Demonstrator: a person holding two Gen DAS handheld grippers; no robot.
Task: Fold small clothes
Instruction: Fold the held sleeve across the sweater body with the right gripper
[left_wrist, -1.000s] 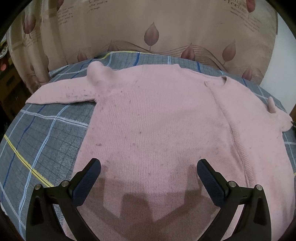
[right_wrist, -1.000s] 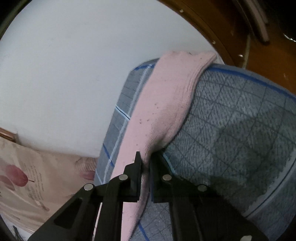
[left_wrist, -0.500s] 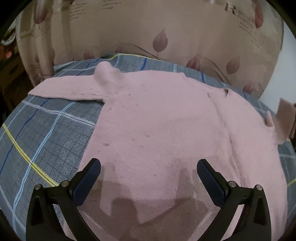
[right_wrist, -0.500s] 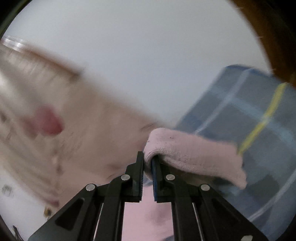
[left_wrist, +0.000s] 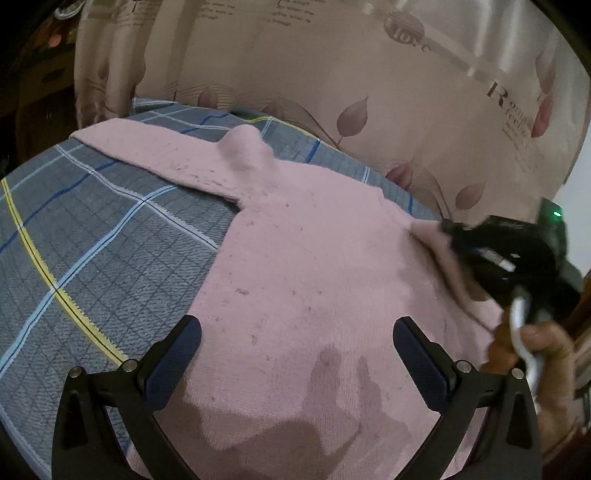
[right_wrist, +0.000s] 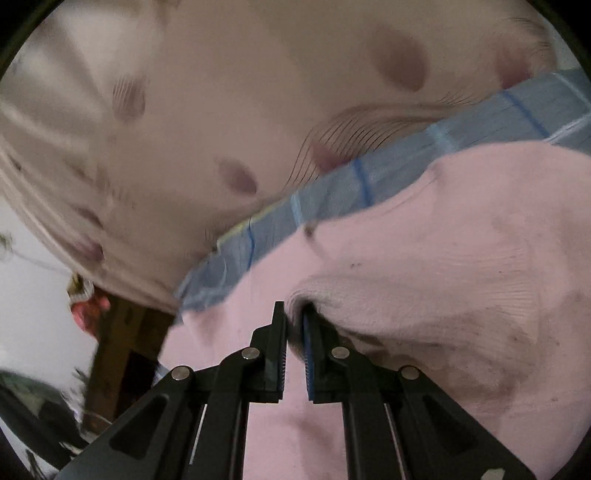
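The pink sweater (left_wrist: 303, 266) lies spread flat across the plaid blanket (left_wrist: 92, 236), its body in the middle of the cover and one sleeve (left_wrist: 155, 151) stretched out toward the far left edge, a small peak of fabric bunched up at that shoulder. The left gripper (left_wrist: 295, 354) hangs above the sweater's near hem, fingers spread wide and nothing between them, its shadow falling on the knit. Over on the right, the right gripper (right_wrist: 294, 325) is clamped on the other sleeve (right_wrist: 424, 280), the cuff pinched between its two pads and the fabric draped over the sweater's body. From the left wrist view that gripper (left_wrist: 448, 229) shows blurred, held by the person's hand (left_wrist: 532, 350). A beige leaf-print curtain (left_wrist: 332, 74) hangs just behind the blanket's far edge.
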